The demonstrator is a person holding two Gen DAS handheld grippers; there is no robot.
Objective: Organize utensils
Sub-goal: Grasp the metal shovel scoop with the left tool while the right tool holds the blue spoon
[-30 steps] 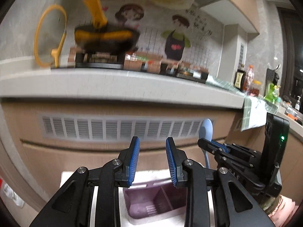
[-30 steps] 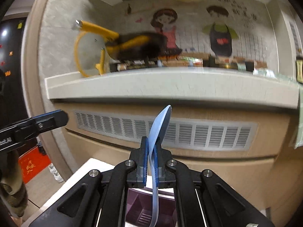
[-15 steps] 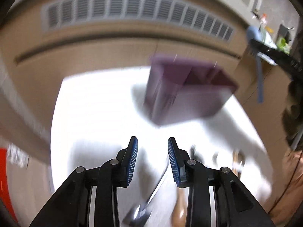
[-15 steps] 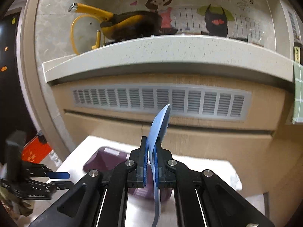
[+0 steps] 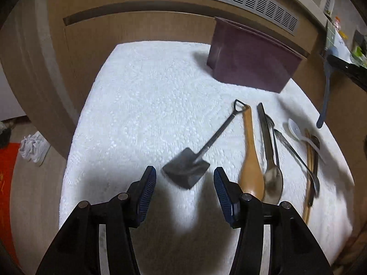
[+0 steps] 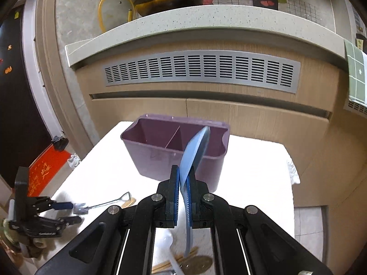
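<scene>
A purple two-compartment utensil holder (image 6: 160,153) (image 5: 250,61) stands at the far side of the white-towelled table (image 5: 149,96). My right gripper (image 6: 183,183) is shut on a blue spoon (image 6: 195,151), its bowl up in front of the holder's right compartment; the same blue spoon (image 5: 325,87) hangs at the right edge of the left wrist view. My left gripper (image 5: 184,184) (image 6: 68,213) points down at the table, its jaws opening. The blade of a small shovel-shaped metal spoon (image 5: 201,151) (image 6: 103,204) lies just ahead of the gap, untouched.
Right of the shovel spoon lie a wooden spoon (image 5: 250,160), a metal spoon (image 5: 270,167), a fork (image 5: 296,153), a white spoon (image 5: 298,133) and chopsticks (image 5: 308,160). A wooden cabinet with a vent grille (image 6: 201,68) rises behind the table. A red mat (image 6: 43,171) lies on the floor.
My left gripper swung down from facing the counter to the table and its jaws widened. My right gripper sank with the blue spoon and came closer to the purple holder.
</scene>
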